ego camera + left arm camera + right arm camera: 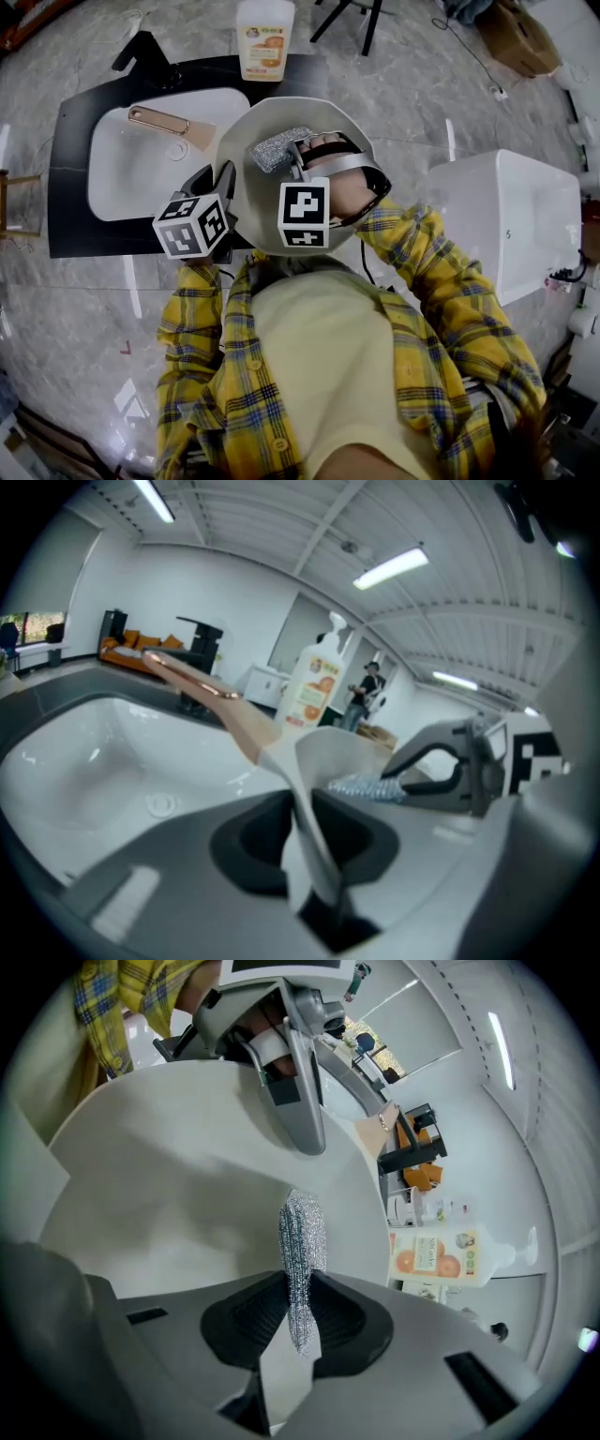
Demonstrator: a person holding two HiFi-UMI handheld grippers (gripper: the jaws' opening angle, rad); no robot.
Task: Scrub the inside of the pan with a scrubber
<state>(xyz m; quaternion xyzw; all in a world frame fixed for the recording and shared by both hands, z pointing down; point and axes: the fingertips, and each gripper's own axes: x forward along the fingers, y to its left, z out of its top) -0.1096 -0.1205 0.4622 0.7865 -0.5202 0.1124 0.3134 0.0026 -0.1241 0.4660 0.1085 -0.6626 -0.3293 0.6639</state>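
Note:
A pale round pan [253,216] hangs over the black counter, its copper handle [173,122] reaching out above the sink. My left gripper [225,180] is shut on the pan's left rim; in the left gripper view the jaws [305,832] pinch the thin pan wall [309,761]. My right gripper [296,156] is inside the pan, shut on a silver mesh scrubber [281,148]. In the right gripper view the scrubber [302,1241] sticks out between the pads against the pan's inner wall [169,1194], and the left gripper [291,1063] shows at the far rim.
A white sink basin [131,173] is set in the black counter [70,187], with a black faucet [145,52] behind it. An orange-labelled soap bottle [264,37] stands at the back. A white tub [506,216] sits on the floor to the right.

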